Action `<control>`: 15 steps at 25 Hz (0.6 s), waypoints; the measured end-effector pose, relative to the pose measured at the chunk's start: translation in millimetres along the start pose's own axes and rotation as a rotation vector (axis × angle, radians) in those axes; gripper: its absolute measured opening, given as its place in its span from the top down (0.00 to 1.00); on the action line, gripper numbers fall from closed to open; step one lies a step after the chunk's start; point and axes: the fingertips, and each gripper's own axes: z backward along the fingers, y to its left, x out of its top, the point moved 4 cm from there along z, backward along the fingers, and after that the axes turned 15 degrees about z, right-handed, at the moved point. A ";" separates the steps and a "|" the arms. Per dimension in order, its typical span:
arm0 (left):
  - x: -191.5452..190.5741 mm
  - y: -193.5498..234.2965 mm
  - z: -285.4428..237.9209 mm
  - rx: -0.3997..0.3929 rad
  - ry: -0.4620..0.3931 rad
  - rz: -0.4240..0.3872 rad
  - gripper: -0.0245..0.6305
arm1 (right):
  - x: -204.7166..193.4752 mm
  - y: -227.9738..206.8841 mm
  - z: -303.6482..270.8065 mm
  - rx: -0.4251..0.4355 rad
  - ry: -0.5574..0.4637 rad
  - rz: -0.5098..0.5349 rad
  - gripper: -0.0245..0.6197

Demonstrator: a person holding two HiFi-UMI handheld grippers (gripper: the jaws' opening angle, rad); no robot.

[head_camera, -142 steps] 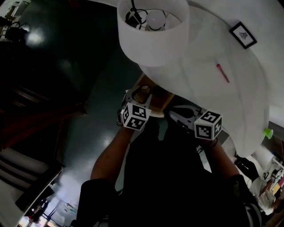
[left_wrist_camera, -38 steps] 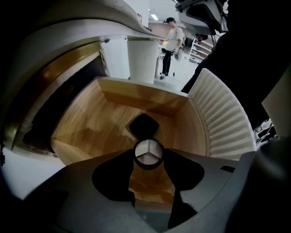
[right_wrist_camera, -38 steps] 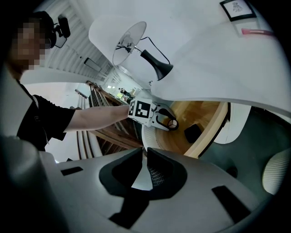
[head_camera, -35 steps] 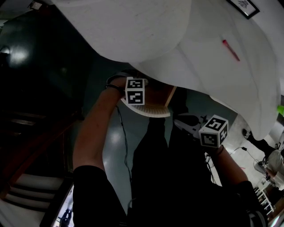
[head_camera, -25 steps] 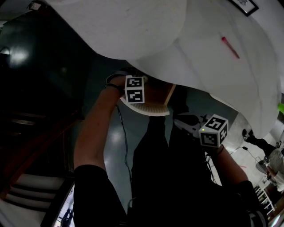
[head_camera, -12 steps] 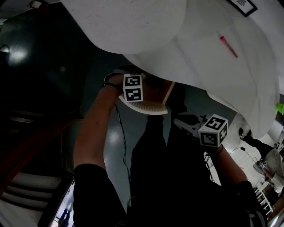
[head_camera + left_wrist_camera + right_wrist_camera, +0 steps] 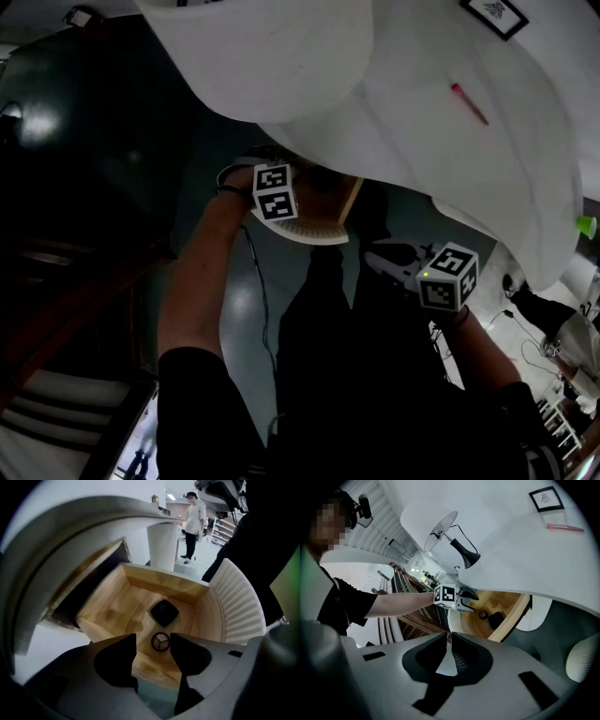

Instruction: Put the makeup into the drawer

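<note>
The left hand-held gripper (image 7: pixel 153 641) points steeply down into the open wooden drawer (image 7: pixel 164 581). Its jaws stand apart and have just been opening a little wider, with neither pad pressing on anything. Seen in the gap between the jaw tips, a round black makeup piece (image 7: pixel 161 642) with three spokes lies flat on the drawer floor. Just beyond it, farther from the hand-held gripper, a square black compact (image 7: pixel 164 612) also lies on the wood, apart from the round piece. To the right of the jaws in the left gripper view curves the drawer's ribbed white front (image 7: pixel 241 604). In the head view the left hand-held gripper (image 7: pixel 274 192) sits right at that pulled-out drawer (image 7: pixel 352 197), under the edge of the white surface (image 7: pixel 422 141). The right hand-held gripper (image 7: pixel 450 634) is held back from the drawer, well apart from the left one, with its jaws closed together and nothing between them. Its own view looks across at the left hand-held gripper (image 7: pixel 464 599) above the drawer (image 7: pixel 511 616), where both makeup pieces show. Farther off, on the surface above the drawer, stand a lamp (image 7: pixel 440 527) and a framed picture (image 7: pixel 546 499), and a pink stick (image 7: pixel 565 527) lies beside the picture.
</note>
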 end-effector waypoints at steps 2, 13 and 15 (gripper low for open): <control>2.5 6.5 15.7 0.055 -0.036 0.044 0.61 | 6.3 1.4 5.1 -0.007 -0.010 0.011 0.94; 16.8 -4.5 145.7 0.298 -0.317 0.500 0.82 | 77.9 8.5 56.5 -0.067 -0.125 0.131 0.94; 25.9 -20.1 170.6 0.295 -0.393 0.587 0.87 | 90.4 12.2 69.6 -0.074 -0.152 0.147 0.94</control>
